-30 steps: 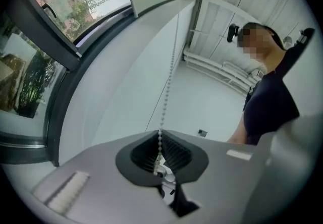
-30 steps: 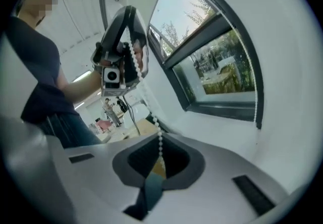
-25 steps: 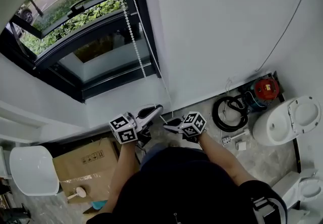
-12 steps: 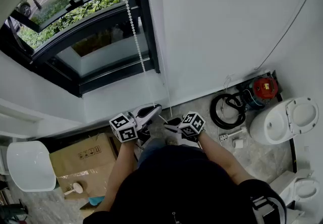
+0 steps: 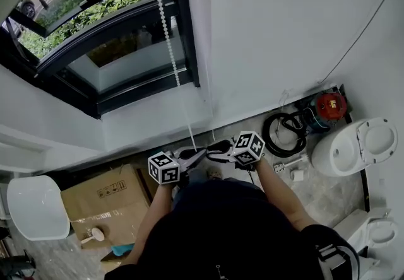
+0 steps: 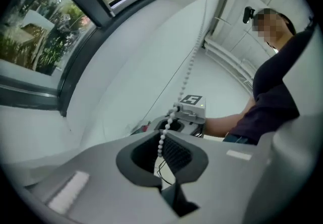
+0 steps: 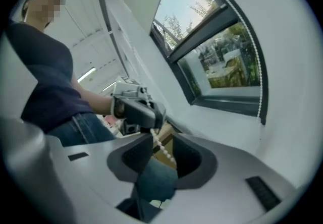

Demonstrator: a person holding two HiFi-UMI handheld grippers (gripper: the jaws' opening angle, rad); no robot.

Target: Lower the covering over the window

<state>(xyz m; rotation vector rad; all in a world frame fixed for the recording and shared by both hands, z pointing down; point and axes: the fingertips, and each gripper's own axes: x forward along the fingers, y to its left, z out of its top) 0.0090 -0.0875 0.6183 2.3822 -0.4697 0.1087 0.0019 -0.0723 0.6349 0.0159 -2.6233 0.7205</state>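
– Bead chain (image 5: 168, 45): count and position?
– One chain is seen. It is hung along the right edge of the one dark-framed window (image 5: 95, 39), beside the white wall (image 5: 284, 33). It is run down past the sill (image 5: 158, 124) to two claws held in front of the person (image 5: 233, 234).
– Claw states?
– Left claw (image 6: 166, 155) is pressed together, with the chain pinched between its pads. Right claw (image 7: 164, 160) is spread. Its jaws have just been opening, and the chain is threaded between them without being squeezed. Both claws are held tip to tip, just beside each other on the same chain.
– Surroundings, obstructions?
– On the floor (image 5: 315, 197), one of each is counted. A cardboard box (image 5: 104, 200) is seen at the left. A coiled black hose (image 5: 284, 137), a red-topped device (image 5: 331, 103) and a white toilet (image 5: 353, 146) are seen at the right. All are well apart from the chain. The floor directly under the claws is hidden by the person's dark top.
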